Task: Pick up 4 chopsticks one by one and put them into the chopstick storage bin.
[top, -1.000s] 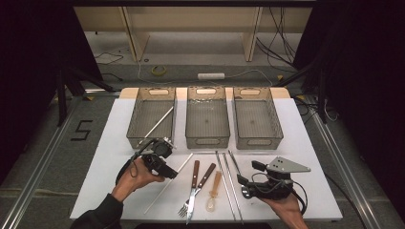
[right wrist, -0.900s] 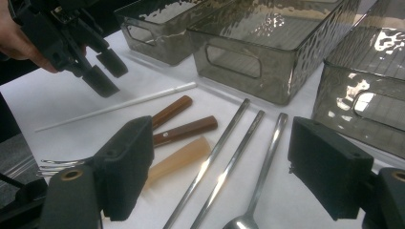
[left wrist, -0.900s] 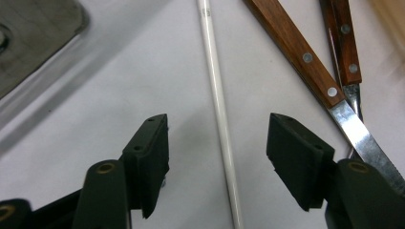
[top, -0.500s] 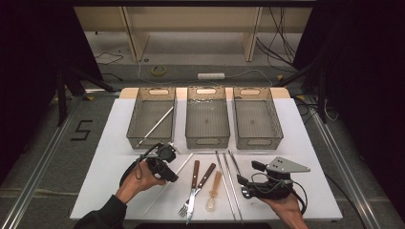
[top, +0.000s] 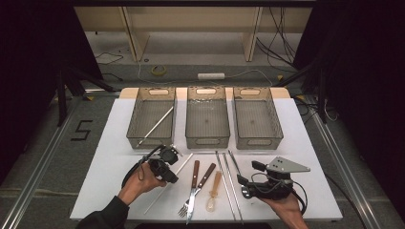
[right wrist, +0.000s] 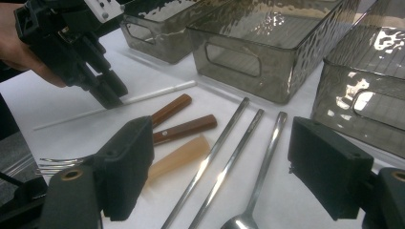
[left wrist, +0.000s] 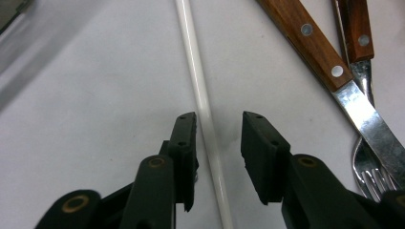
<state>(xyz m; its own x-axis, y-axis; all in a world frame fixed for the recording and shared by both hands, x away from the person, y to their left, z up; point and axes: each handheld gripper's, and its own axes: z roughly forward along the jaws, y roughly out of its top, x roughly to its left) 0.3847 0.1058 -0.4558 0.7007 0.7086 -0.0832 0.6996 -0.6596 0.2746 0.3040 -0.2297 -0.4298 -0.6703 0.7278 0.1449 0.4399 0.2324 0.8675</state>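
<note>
White chopstick (left wrist: 203,95): lies on the tabletop (top: 110,157), lower left of the high view, between your left gripper (left wrist: 217,138) fingers.
Left fingers: have just been closing; a gap shows on both sides, not pinching yet.
Right gripper (right wrist: 219,167): fingers wide apart, holding nothing.
Done: one white chopstick already in the left bin (top: 152,138).
Left, by my reading: this chopstick, then the rest.
Count: three bins; two metal chopsticks (top: 228,176); knife (top: 198,191), fork (top: 191,188), small spoon (top: 214,191).
</note>
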